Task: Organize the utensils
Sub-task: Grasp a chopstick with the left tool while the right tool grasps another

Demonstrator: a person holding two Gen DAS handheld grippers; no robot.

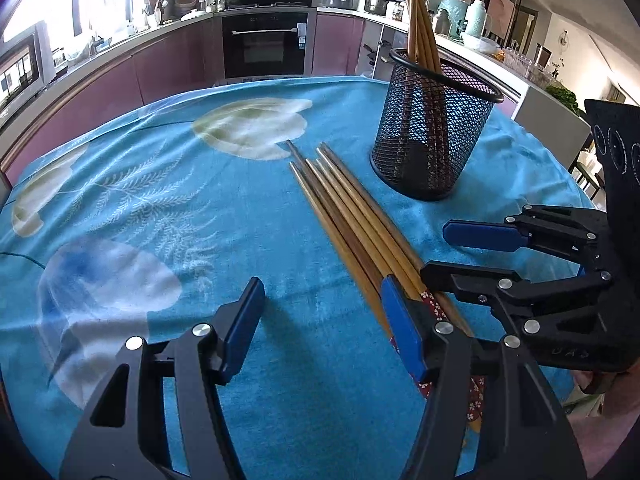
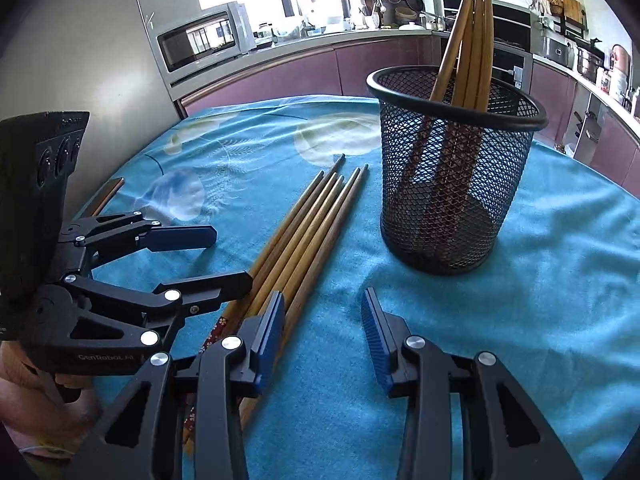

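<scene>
Lying beside the mesh holder, loose chopsticks are flanked.
Both claws, left and right, are held open, nothing gripped.

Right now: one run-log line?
left gripper: open, empty | right gripper: open, empty | chopsticks: on cloth | mesh holder: upright, some chopsticks inside

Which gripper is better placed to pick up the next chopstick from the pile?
Probably the right gripper: open, beside the chopsticks and nearer the mesh cup. The left gripper is also open.
</scene>
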